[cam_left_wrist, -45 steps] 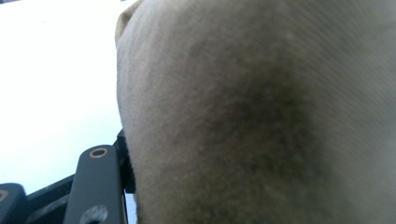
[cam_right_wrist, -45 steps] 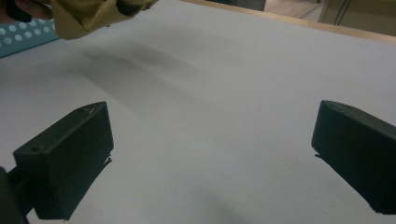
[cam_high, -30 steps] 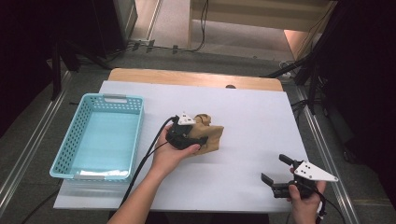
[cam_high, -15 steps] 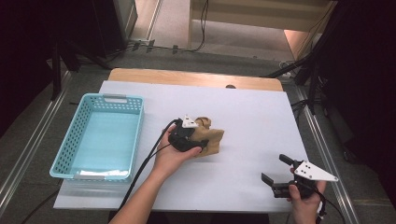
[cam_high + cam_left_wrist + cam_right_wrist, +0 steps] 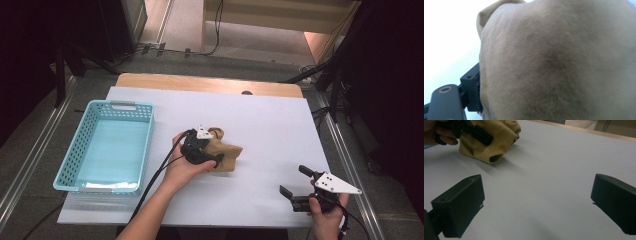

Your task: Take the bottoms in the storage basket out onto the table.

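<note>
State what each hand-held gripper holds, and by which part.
Left hand-held gripper: jaws just opening around the tan cloth, at its near side; grip cannot be told. Right hand-held gripper: open, nothing held.

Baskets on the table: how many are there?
1. The light blue basket stands on the white table at its left side, left of the tan cloth. Nothing on the table looks big enough to hide another.

Table sheet (image 5: 280,125): brightly and evenly lit, surroundings dark.
Shadows: soft, short, beside the tan cloth (image 5: 491,142).
Left gripper view: cloth pressed close, blurred; background washed out white.
Right gripper view: slightly soft, perhaps dim.
</note>
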